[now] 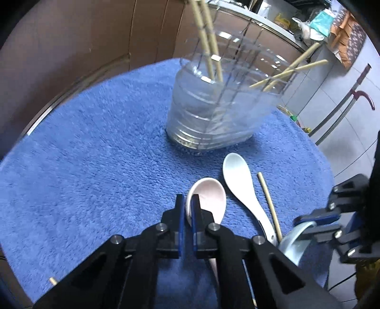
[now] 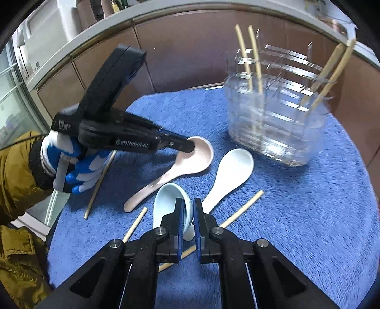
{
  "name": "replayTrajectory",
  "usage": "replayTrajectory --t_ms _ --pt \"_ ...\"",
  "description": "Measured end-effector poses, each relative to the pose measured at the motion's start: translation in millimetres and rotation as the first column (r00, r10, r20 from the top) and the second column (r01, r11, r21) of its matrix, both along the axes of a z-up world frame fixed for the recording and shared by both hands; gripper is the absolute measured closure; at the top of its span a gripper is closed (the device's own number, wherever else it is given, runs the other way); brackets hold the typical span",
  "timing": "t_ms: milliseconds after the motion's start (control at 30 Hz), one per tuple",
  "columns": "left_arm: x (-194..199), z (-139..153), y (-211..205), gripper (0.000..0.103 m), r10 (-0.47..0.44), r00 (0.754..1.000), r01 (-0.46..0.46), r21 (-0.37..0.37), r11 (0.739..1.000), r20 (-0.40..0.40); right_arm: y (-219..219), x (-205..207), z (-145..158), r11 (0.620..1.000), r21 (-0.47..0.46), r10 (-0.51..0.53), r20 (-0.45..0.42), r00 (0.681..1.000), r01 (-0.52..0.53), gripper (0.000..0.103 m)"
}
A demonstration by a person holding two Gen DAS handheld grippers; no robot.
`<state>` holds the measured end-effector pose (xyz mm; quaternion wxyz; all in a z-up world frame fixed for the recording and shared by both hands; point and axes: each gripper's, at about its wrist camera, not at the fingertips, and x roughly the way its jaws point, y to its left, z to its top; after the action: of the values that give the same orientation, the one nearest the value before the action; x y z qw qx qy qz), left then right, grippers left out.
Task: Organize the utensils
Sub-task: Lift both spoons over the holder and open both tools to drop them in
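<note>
On a blue towel (image 1: pixel 95 147) (image 2: pixel 296 214) stands a clear plastic utensil holder (image 1: pixel 220 107) (image 2: pixel 273 123) with several chopsticks (image 1: pixel 209 42) upright in it. My left gripper (image 1: pixel 187 209) (image 2: pixel 190 146) is shut on the rim of a pink ceramic spoon (image 1: pixel 211 197) (image 2: pixel 190 161). A white spoon (image 1: pixel 239 180) (image 2: pixel 232 171) lies flat just right of it. My right gripper (image 2: pixel 188 214) (image 1: pixel 315 221) is shut on the bowl of a pale blue spoon (image 2: pixel 166 202) (image 1: pixel 294 244), tilted up off the towel.
Loose chopsticks lie on the towel: one (image 1: pixel 269 204) beside the white spoon, others (image 2: pixel 239 210) (image 2: pixel 135 224) (image 2: pixel 99 183) around the spoons. A person's gloved hand (image 2: pixel 71 161) holds the left gripper. Brown cabinet panels (image 2: pixel 190 52) run behind the table; a counter with clutter (image 1: pixel 308 21) stands at the back right.
</note>
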<state>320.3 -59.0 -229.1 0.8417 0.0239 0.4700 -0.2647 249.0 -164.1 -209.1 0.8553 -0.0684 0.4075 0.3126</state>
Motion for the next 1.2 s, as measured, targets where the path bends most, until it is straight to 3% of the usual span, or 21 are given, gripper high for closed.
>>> replayTrajectory --t_ms 300,400,533,633,767,833,867,933,1000,1100,1200 --pt "-32.4 40.6 17.2 0.099 0.092 0.985 -0.085 -0.051 0.995 0.144 -10.9 -19.3 54.2 0.993 0.002 -0.117 0.166 0.979 0.118 0.095" --pt "-40.7 68.2 28.4 0.099 0.122 0.972 -0.104 -0.097 0.990 0.199 -13.0 -19.5 85.4 0.984 0.009 -0.172 0.254 0.952 0.175 0.095" --pt "-43.7 114.6 41.2 0.099 0.171 0.941 -0.124 -0.173 0.977 0.292 -16.0 -15.3 127.1 0.959 0.041 -0.273 0.385 0.882 0.279 0.095" --pt "-38.9 150.4 40.1 0.099 0.226 0.906 -0.149 -0.229 0.962 0.359 -18.9 -9.3 156.9 0.917 0.069 -0.372 0.501 0.782 0.393 0.095" --pt "-26.2 183.4 32.4 0.099 0.315 0.842 -0.204 -0.282 0.937 0.437 -27.2 13.0 177.4 0.853 0.140 -0.484 0.571 0.663 0.503 0.095" --pt "-17.9 194.4 27.5 0.099 0.367 0.813 -0.234 -0.324 0.917 0.451 -29.7 27.5 178.0 0.829 0.151 -0.511 0.593 0.622 0.538 0.095" --pt "-13.1 199.0 23.0 0.099 0.400 0.787 -0.260 -0.337 0.905 0.469 -29.9 34.0 177.6 0.818 0.159 -0.525 0.601 0.603 0.553 0.095" --pt "-2.3 201.3 13.4 0.099 0.451 0.744 -0.296 -0.362 0.884 0.494 -30.9 47.9 172.3 0.796 0.169 -0.547 0.611 0.572 0.581 0.095" --pt "7.0 198.9 8.2 0.099 0.486 0.717 -0.327 -0.374 0.868 0.500 -32.5 59.1 165.8 0.780 0.169 -0.559 0.620 0.551 0.602 0.095" --pt "17.9 191.7 -11.6 0.099 0.530 0.646 -0.381 -0.369 0.848 0.549 -29.8 71.7 154.2 0.765 0.161 -0.568 0.626 0.535 0.624 0.095" --pt "27.3 179.9 -26.8 0.099 0.553 0.599 -0.419 -0.362 0.833 0.579 -29.4 78.8 143.2 0.751 0.145 -0.569 0.638 0.519 0.644 0.095"
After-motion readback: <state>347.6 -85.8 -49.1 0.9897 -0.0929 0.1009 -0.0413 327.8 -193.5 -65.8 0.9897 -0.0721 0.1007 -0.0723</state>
